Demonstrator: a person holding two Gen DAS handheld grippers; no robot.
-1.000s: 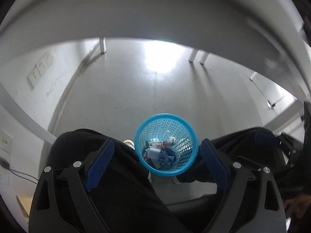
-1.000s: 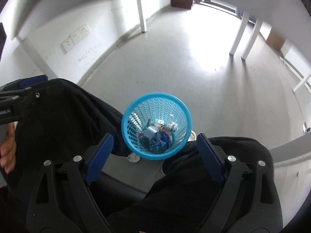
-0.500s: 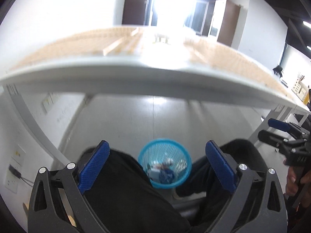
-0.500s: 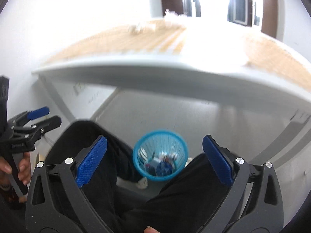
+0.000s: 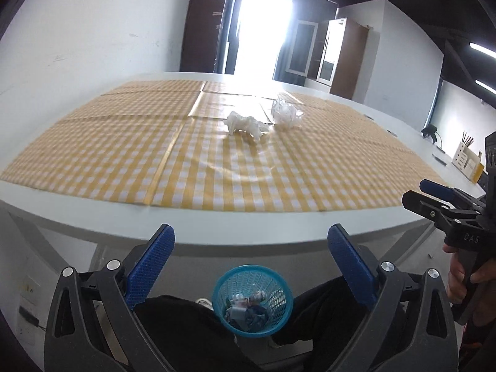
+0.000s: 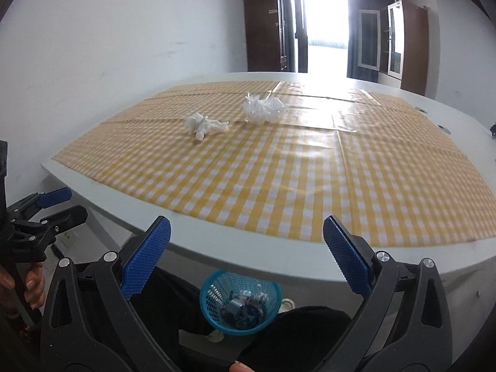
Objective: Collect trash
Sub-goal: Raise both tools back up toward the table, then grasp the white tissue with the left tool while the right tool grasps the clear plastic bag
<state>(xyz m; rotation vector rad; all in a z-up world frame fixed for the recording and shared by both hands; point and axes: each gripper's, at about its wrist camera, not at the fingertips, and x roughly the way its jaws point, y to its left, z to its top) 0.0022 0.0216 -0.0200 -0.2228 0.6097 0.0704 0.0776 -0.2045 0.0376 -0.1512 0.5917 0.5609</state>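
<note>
A crumpled white tissue (image 5: 245,124) (image 6: 203,124) and a crumpled clear plastic wrapper (image 5: 285,112) (image 6: 263,108) lie side by side far back on the yellow checked tablecloth (image 5: 217,161) (image 6: 310,170). A blue mesh trash basket (image 5: 251,300) (image 6: 240,302) with several scraps inside stands on the floor between the person's legs, below the table's front edge. My left gripper (image 5: 251,262) is open and empty, above the basket. My right gripper (image 6: 246,257) is open and empty too, also above the basket.
The white table (image 5: 248,226) has a broad front edge between the grippers and the trash. The right gripper shows at the right edge of the left wrist view (image 5: 434,198), the left gripper at the left edge of the right wrist view (image 6: 52,207). A wooden holder (image 5: 466,158) stands far right.
Both grippers have risen from under the table, where they looked down at the basket, to above its edge, and now face the tabletop. Both stay open.
</note>
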